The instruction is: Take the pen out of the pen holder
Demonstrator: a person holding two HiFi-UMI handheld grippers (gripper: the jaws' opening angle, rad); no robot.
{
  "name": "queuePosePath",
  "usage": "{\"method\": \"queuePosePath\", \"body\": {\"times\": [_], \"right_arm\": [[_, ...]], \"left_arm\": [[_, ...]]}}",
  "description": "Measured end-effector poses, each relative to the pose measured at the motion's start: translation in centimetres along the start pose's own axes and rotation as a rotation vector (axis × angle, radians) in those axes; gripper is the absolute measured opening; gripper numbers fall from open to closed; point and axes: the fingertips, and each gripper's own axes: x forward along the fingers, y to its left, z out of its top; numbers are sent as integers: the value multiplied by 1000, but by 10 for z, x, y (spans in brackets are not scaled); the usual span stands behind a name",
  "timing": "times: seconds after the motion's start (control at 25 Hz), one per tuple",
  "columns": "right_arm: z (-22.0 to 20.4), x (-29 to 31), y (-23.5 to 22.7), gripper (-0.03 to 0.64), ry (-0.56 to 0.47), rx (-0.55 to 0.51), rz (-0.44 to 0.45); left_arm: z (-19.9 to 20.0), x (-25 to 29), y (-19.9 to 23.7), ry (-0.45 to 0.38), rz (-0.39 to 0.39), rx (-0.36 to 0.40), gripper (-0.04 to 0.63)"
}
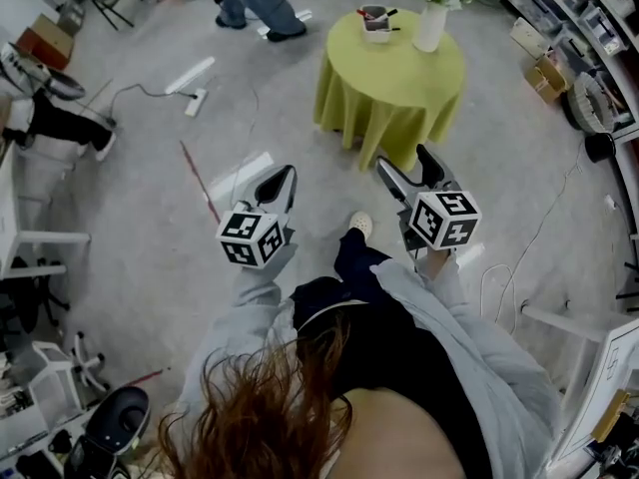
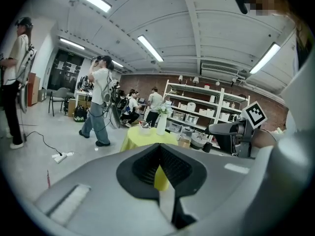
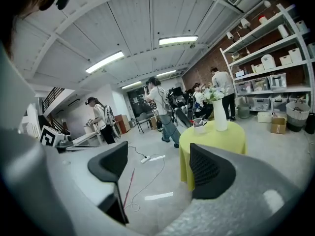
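In the head view, left of centre, the left gripper (image 1: 278,183) has its jaws pressed together with nothing between them. Just right of centre, the right gripper (image 1: 405,164) has its jaws wide apart and empty. In the upper right, the yellow table (image 1: 399,88) carries the pen holder (image 1: 376,30) beside a vase (image 1: 430,26). The pen (image 1: 375,14) is in the holder, well apart from both grippers.

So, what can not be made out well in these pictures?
Pens in the pen holder: too small to count, every view.
Table: lower part hidden behind the shut left gripper, left gripper view.
Person beyond the table: cut off above the legs by the top edge, head view.
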Motion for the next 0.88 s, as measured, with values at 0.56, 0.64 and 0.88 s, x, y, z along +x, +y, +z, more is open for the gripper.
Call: {"method": "queuePosePath", "body": {"times": [0.56,0.64,0.88], "right_arm": [[60,80,-72,388,10,-12,50],[64,89,-80,383,8,-10,51],[69,106,-100,383,5,-8,54]], "left_arm": [[59,111,29,-25,4,6,17],[63,122,33,-22,7,7,17],[73,153,43,-41,7,7,17]]}}
